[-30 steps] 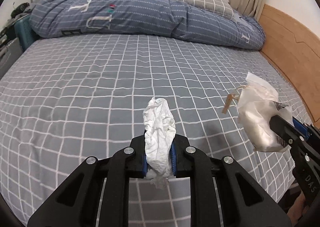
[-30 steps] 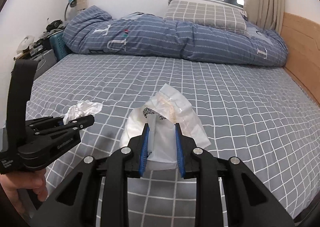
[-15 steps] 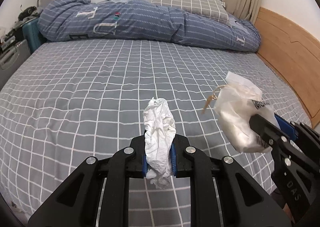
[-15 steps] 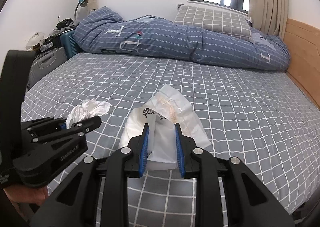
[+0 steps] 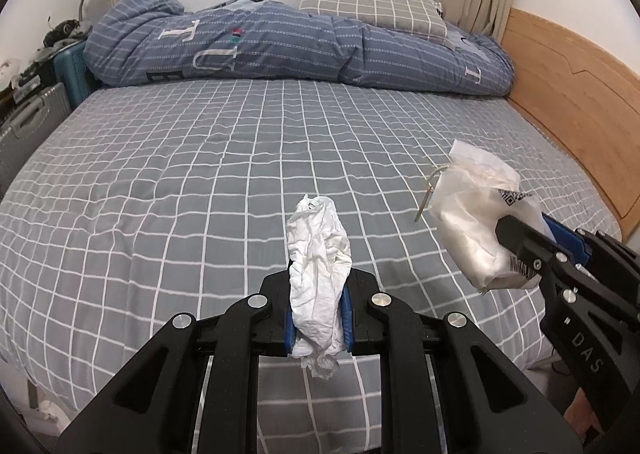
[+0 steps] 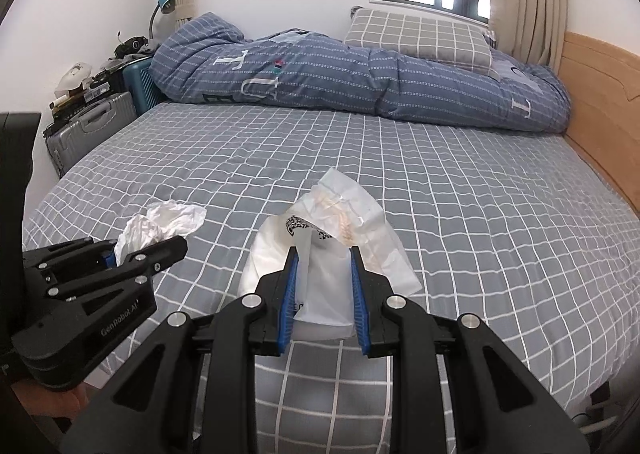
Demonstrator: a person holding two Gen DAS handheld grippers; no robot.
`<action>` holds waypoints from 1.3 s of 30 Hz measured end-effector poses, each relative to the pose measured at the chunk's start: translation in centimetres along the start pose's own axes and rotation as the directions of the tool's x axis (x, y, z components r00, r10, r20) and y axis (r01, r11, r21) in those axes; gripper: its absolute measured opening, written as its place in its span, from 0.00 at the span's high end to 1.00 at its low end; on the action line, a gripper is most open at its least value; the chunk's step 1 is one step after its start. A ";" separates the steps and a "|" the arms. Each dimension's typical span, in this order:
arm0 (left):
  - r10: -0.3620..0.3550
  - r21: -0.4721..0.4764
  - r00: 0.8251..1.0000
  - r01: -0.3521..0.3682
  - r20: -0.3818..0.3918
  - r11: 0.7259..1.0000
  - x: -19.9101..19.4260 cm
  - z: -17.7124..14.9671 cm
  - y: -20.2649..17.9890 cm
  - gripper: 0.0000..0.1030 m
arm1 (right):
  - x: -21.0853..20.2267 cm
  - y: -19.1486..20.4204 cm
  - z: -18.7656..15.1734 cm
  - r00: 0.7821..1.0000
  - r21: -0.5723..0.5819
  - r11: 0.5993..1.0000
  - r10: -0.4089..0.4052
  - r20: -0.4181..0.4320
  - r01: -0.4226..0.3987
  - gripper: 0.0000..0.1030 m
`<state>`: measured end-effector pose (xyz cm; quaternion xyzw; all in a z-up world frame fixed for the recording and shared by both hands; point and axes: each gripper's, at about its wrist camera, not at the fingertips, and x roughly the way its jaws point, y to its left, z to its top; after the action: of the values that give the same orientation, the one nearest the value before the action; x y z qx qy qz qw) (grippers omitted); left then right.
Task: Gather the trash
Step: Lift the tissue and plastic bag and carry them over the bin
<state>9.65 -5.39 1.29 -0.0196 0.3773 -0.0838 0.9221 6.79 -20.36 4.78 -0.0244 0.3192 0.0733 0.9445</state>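
My left gripper [image 5: 318, 286] is shut on a crumpled white tissue [image 5: 318, 254] and holds it above the near edge of the bed. The tissue also shows in the right wrist view [image 6: 164, 224], in the left gripper [image 6: 148, 250]. My right gripper [image 6: 324, 266] is shut on a white plastic bag [image 6: 332, 238] with a printed code and crumbs inside. The bag shows in the left wrist view [image 5: 472, 222], held in the right gripper [image 5: 524, 238] at the right, above the bed.
The bed has a grey checked sheet [image 5: 200, 174], a rolled blue duvet [image 5: 280, 50] and a checked pillow [image 5: 372, 6] at the back. A wooden headboard [image 5: 580, 102] runs along the right. Suitcases [image 6: 92, 126] and clutter stand at the left wall.
Both grippers have pulled back from the bed with their trash still held, so more of the room shows. The bag has shifted slightly in the left wrist view.
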 end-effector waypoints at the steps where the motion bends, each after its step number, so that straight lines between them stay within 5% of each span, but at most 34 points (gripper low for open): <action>1: 0.001 0.000 1.000 -0.001 -0.002 1.000 0.0 -0.1 0.0 0.84 | -0.3 0.0 -0.2 1.000 0.003 1.000 0.002 0.001 -0.002 0.77; 39: 0.023 -0.035 0.997 -0.026 -0.079 0.999 -7.9 -13.5 0.4 0.85 | -8.6 3.7 -11.4 0.995 0.013 1.000 0.025 -0.098 -0.023 0.77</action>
<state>-5.27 -3.24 -2.88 -0.0283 0.4151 -0.0662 0.9069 -7.40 -18.83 0.97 -0.0184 0.3661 0.0815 0.9268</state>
